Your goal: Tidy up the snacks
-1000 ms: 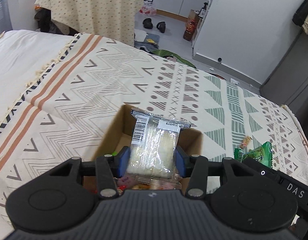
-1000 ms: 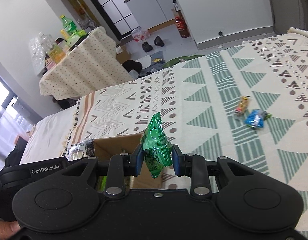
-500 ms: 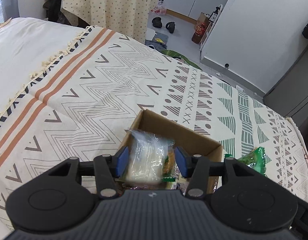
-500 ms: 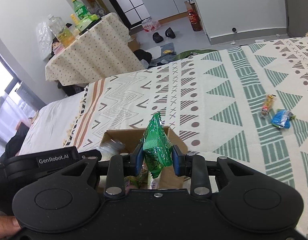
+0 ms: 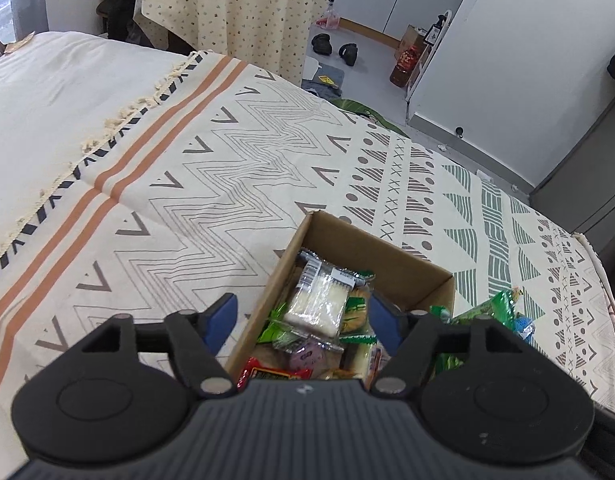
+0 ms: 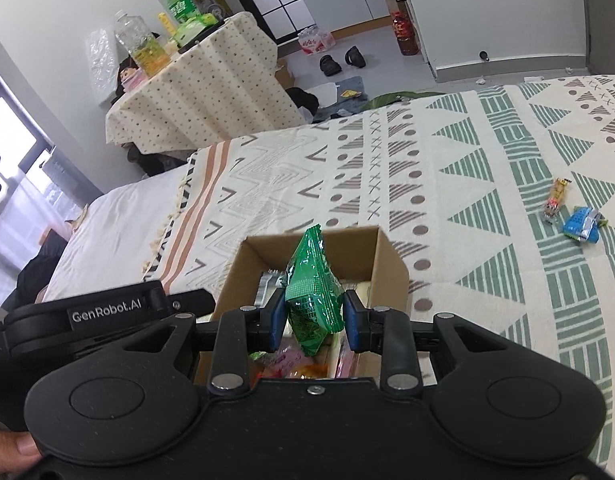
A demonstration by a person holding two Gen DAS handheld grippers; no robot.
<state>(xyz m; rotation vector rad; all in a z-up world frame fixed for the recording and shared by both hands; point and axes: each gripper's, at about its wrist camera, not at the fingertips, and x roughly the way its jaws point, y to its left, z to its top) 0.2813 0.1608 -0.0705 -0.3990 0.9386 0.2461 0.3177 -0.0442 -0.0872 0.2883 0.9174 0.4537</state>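
The left gripper (image 5: 301, 318) has spread its fingers wide, dropping the clear wafer packet (image 5: 319, 304) into the cardboard box (image 5: 391, 252). The right gripper (image 6: 314, 320) still pinches the green snack bag (image 6: 313, 292) above the box's open middle; bare bedspread (image 5: 211, 184) lies at 10 o'clock.

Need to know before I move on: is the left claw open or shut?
Open. The left claw has its jaws spread wide and empty over the box.

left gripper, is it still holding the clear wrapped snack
No, the left gripper has its jaws spread wide and empty, and the clear wrapped snack lies in the cardboard box.
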